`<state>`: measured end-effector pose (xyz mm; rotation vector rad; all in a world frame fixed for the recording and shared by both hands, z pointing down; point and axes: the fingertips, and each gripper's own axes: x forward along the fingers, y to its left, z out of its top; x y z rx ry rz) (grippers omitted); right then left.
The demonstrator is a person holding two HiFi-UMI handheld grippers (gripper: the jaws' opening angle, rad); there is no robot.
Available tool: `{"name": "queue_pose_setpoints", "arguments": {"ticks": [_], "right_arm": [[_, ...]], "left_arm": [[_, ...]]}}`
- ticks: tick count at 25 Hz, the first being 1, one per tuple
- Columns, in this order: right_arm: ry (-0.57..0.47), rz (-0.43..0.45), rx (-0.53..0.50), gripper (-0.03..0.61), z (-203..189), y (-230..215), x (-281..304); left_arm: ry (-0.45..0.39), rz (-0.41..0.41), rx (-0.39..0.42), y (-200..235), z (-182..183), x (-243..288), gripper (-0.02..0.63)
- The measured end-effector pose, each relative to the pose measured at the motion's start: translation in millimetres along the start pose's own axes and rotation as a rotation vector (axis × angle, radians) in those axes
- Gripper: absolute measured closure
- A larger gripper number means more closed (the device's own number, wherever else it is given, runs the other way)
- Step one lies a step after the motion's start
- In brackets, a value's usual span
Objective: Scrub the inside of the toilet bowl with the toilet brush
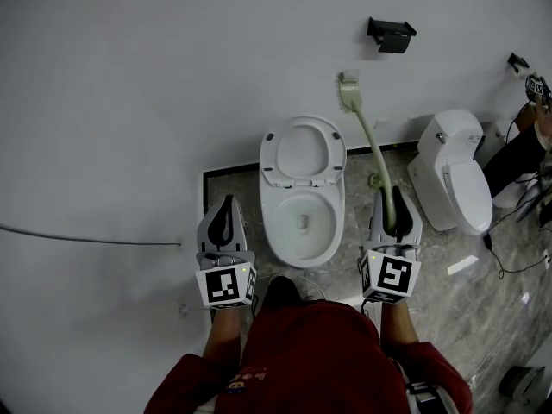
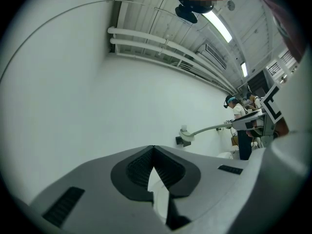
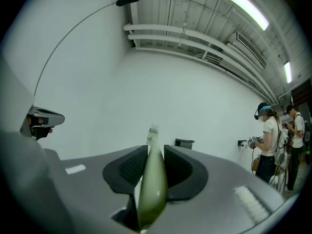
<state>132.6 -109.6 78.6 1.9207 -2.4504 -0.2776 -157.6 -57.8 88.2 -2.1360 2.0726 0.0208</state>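
Green brush [image 1: 366, 126], pinched by its handle in the right gripper [image 1: 392, 203], points head-up by the wall, well above the open bowl [image 1: 269, 221], likely poised to dip in, while the left gripper [image 1: 226, 207] waits pressed together, empty.

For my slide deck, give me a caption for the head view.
Right gripper holds the green toilet brush raised beside the open toilet; left gripper shut, empty.

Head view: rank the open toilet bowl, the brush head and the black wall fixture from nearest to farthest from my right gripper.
1. Open toilet bowl, just left of the right gripper.
2. Brush head, ahead, at the far end of the gripped brush handle.
3. Black wall fixture, on the wall beyond, slightly right.
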Motion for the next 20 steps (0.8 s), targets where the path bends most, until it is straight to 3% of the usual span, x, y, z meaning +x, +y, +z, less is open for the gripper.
{"name": "queue_pose_setpoints", "arguments": {"ticks": [20], "right_arm": [[-0.023, -0.003, -0.036, 0.463, 11, 1, -20]], "left_arm": [[-0.023, -0.016, -0.02, -15, 7, -12, 0.607]]}}
